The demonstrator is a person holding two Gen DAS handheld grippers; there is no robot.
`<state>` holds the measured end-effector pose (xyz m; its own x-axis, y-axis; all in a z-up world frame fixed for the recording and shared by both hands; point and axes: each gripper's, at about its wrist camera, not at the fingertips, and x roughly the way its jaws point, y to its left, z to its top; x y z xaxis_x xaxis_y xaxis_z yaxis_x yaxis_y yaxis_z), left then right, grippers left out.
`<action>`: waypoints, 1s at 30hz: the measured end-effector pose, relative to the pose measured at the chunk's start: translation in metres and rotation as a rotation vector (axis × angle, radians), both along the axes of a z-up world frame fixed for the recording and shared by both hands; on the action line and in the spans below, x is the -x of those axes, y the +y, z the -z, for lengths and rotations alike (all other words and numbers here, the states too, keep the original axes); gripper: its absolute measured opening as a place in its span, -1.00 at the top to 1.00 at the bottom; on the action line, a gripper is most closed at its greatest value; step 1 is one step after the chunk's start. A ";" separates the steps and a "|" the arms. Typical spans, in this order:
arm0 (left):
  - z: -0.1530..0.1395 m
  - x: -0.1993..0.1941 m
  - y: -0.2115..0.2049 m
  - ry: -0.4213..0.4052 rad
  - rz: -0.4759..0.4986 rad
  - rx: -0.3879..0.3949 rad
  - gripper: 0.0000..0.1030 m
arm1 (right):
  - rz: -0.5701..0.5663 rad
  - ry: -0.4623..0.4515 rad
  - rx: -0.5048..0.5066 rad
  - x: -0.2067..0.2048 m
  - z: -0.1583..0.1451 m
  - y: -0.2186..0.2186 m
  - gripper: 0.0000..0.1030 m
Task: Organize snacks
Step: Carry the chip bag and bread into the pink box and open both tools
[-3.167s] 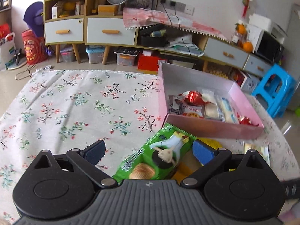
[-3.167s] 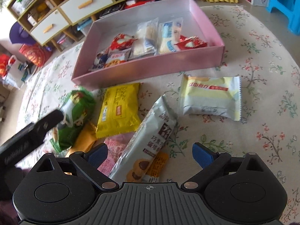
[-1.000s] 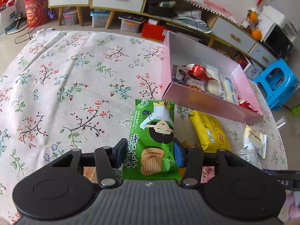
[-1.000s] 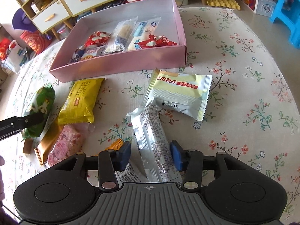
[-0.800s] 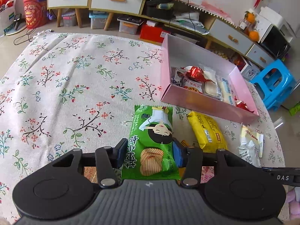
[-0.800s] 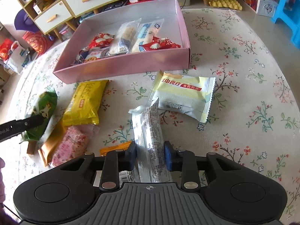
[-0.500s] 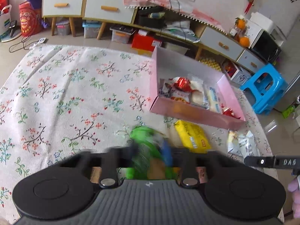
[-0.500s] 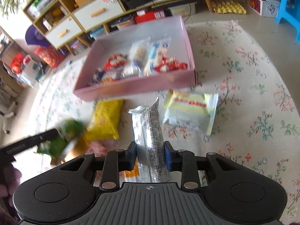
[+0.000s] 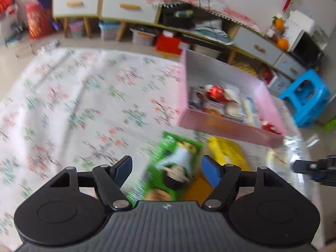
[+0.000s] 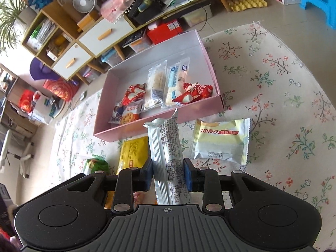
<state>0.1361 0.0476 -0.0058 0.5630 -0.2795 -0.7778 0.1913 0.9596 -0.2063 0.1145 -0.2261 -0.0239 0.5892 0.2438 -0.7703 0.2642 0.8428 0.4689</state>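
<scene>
We hold a silver packet [image 10: 168, 153] in our right gripper [image 10: 168, 177], its two blue pads pinching the wrapper across its width near the lower end, so most of the length sticks out ahead of the fingers toward the pink box [image 10: 210, 61]. The packet looks light and crinkly, a foil sleeve with something firm inside; it stands out straight rather than drooping, which suggests the middle is stiff enough to carry. The smooth film could slide if the pinch eases, so a hold on the filled body, not the flat sealed end, seems the safer choice.

Our left gripper [image 9: 167, 169] is opening, the pads spread clear of the green chip bag [image 9: 172, 166] that lies between them on the floral cloth [image 9: 73, 105] (this view is badly blurred, so we cannot tell whether either pad touches it). That bag reads as puffy and soft, its contents easy to crush; we would take it by its edges with a gentle squeeze.

The pink box sits far and to the right in the left view, already holding several packets. A yellow packet [image 10: 133, 152] and a pale yellow packet [image 10: 221, 140] lie just near of it.
</scene>
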 end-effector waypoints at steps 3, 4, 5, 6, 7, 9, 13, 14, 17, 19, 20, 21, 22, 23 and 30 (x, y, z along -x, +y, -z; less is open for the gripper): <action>0.003 -0.006 -0.005 -0.034 0.068 -0.062 -0.60 | 0.000 0.006 -0.016 -0.001 0.001 0.000 0.43; 0.007 -0.008 -0.006 -0.021 0.100 -0.074 -0.60 | -0.002 0.006 -0.017 -0.002 0.001 -0.001 0.43; 0.011 -0.010 -0.008 -0.009 0.122 -0.087 -0.58 | -0.003 0.006 -0.017 -0.002 0.000 -0.001 0.43; 0.015 -0.010 -0.009 -0.002 0.141 -0.105 -0.52 | -0.003 0.005 -0.015 -0.002 0.000 -0.002 0.43; 0.019 -0.009 -0.012 0.000 0.164 -0.124 -0.48 | -0.004 0.002 -0.013 -0.002 -0.001 -0.003 0.43; 0.027 -0.007 -0.016 0.013 0.197 -0.166 -0.22 | -0.003 0.000 -0.013 -0.004 -0.002 -0.005 0.43; 0.030 -0.003 -0.018 0.042 0.193 -0.185 0.17 | 0.010 -0.011 -0.015 -0.011 -0.006 -0.010 0.43; 0.028 -0.002 -0.017 0.046 0.189 -0.181 0.17 | 0.015 -0.014 -0.017 -0.012 -0.007 -0.011 0.43; 0.018 0.001 -0.010 0.041 0.173 -0.153 0.18 | 0.032 -0.025 -0.031 -0.016 -0.011 -0.016 0.43; 0.010 0.000 -0.005 0.034 0.151 -0.138 0.18 | 0.046 -0.037 -0.039 -0.019 -0.015 -0.021 0.43; 0.006 0.000 -0.002 0.029 0.139 -0.126 0.18 | 0.053 -0.045 -0.040 -0.021 -0.018 -0.024 0.43; 0.001 0.001 -0.001 0.023 0.127 -0.113 0.18 | 0.063 -0.056 -0.040 -0.024 -0.021 -0.027 0.43; -0.004 0.000 0.000 0.015 0.118 -0.100 0.18 | 0.074 -0.066 -0.040 -0.027 -0.024 -0.031 0.43; -0.009 0.000 -0.001 0.003 0.115 -0.089 0.18 | 0.085 -0.078 -0.041 -0.030 -0.027 -0.035 0.43; -0.033 -0.026 -0.037 -0.067 0.148 -0.071 0.18 | 0.134 -0.151 -0.028 -0.067 -0.032 -0.052 0.43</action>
